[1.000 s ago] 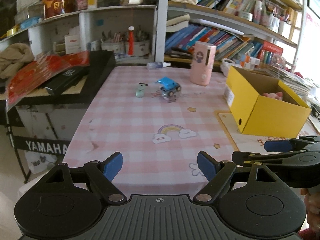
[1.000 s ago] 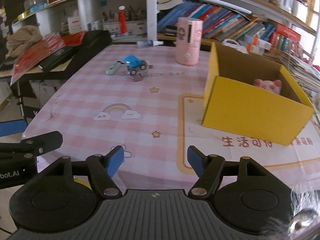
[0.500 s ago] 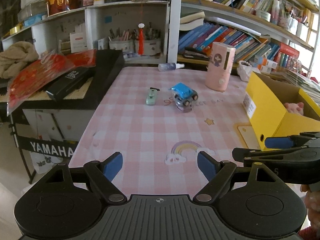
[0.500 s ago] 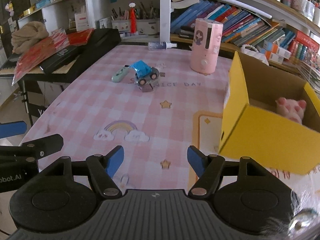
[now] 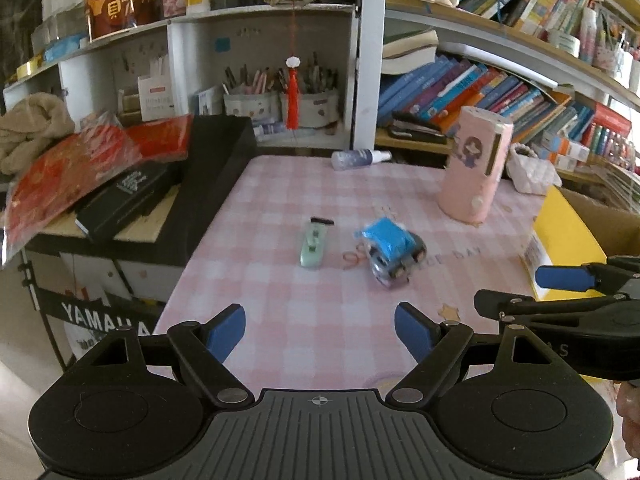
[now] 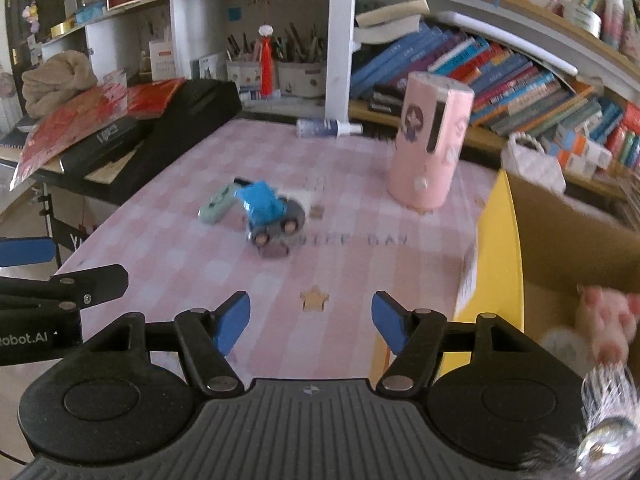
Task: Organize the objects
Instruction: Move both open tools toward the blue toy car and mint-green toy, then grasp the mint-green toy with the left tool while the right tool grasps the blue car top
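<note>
A blue toy car (image 5: 390, 250) (image 6: 269, 212) lies mid-table on the pink checked cloth (image 5: 320, 304), with a pale green utility knife (image 5: 314, 242) (image 6: 218, 204) just left of it. My left gripper (image 5: 320, 330) hovers open and empty over the near table edge, short of both. My right gripper (image 6: 311, 320) is also empty, its jaws closing a little with nothing between them; it sits beside the yellow cardboard box (image 6: 496, 248) (image 5: 560, 236). A pink plush toy (image 6: 608, 316) lies inside the box.
A tall pink cylinder (image 5: 474, 168) (image 6: 428, 144) stands behind the car. A small spray bottle (image 5: 358, 158) lies at the far edge. A black keyboard case (image 5: 208, 184) with red packets borders the table's left side. Bookshelves fill the back.
Both grippers have travelled forward over the table toward the car and knife, which now look larger and nearer. The right jaws have narrowed slightly.
</note>
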